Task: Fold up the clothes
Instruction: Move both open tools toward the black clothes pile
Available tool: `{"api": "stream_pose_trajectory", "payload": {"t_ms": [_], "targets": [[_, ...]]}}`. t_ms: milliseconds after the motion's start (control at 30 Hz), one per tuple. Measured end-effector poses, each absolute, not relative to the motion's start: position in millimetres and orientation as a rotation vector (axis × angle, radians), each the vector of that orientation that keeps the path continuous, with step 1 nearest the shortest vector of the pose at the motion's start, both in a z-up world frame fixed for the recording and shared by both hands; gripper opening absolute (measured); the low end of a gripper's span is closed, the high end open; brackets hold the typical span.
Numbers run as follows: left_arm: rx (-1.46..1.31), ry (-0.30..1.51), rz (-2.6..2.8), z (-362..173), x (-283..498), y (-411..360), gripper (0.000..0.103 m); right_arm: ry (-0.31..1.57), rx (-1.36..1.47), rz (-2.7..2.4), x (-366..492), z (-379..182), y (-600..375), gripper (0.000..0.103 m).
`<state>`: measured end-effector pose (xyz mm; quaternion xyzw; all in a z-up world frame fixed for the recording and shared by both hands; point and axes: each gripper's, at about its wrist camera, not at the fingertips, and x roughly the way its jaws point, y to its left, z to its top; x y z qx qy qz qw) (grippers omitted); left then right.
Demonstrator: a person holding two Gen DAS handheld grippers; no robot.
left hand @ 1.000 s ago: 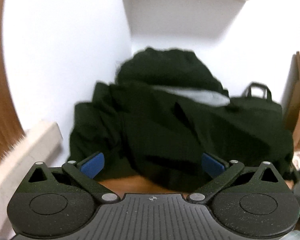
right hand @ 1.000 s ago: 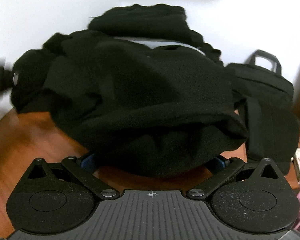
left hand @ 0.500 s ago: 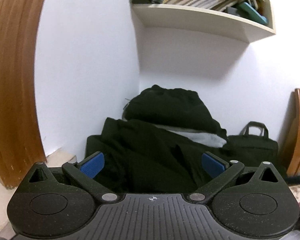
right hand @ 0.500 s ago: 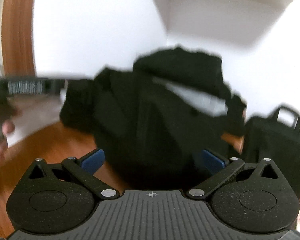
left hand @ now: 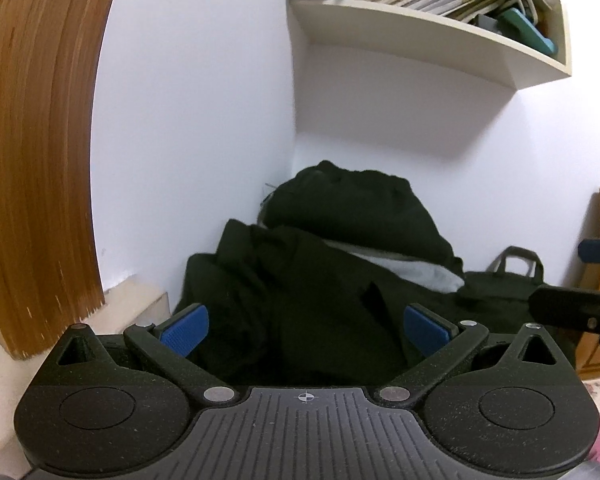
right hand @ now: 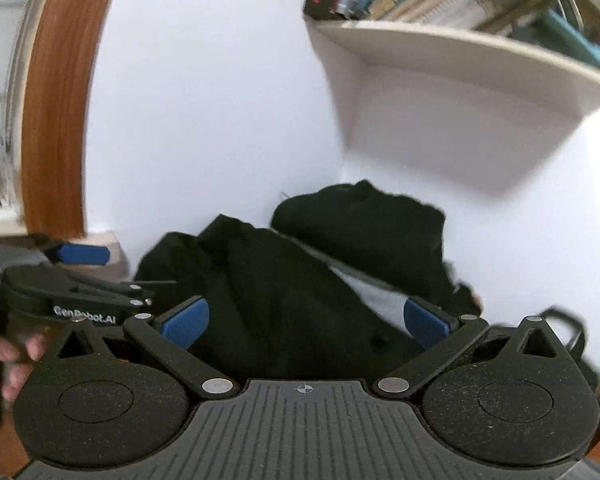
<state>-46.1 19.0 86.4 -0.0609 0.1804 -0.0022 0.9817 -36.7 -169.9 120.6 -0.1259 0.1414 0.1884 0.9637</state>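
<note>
Both claws – left claw (left hand: 306, 330), right claw (right hand: 306, 320) – wide, empty; black clothes (left hand: 308, 300) pile btm hidden.

left gripper (left hand: 306, 330): jaws spread wide, empty, held level, facing black clothes pile (left hand: 320, 280) | right gripper (right hand: 306, 320): jaws spread wide, empty, facing same pile | hand (right hand: 8, 356): gripping left gripper's handle
</note>
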Motion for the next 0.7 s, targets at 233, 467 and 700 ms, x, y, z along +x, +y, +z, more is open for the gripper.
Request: {"api": "stream_pose_trajectory", "payload": {"t_ms": [233,467,700], "targets": [[-0.140,0.379,-0.008,80.6,-43.3,23.8,0.103,0.289,-0.228,0.442,-28.3,120.0,-166.3,0.103],[-0.139,0.386,-0.008,78.2,-41.0,25.0,0.103,0.286,-0.238,0.470,-13.4,115.8,-156.1,0.103],[-0.159,0.389,0.000,75.9,-39.4,29.8,0.103,0.329,-0.184,0.542,19.6,111.2,-157.6,0.103]]}}
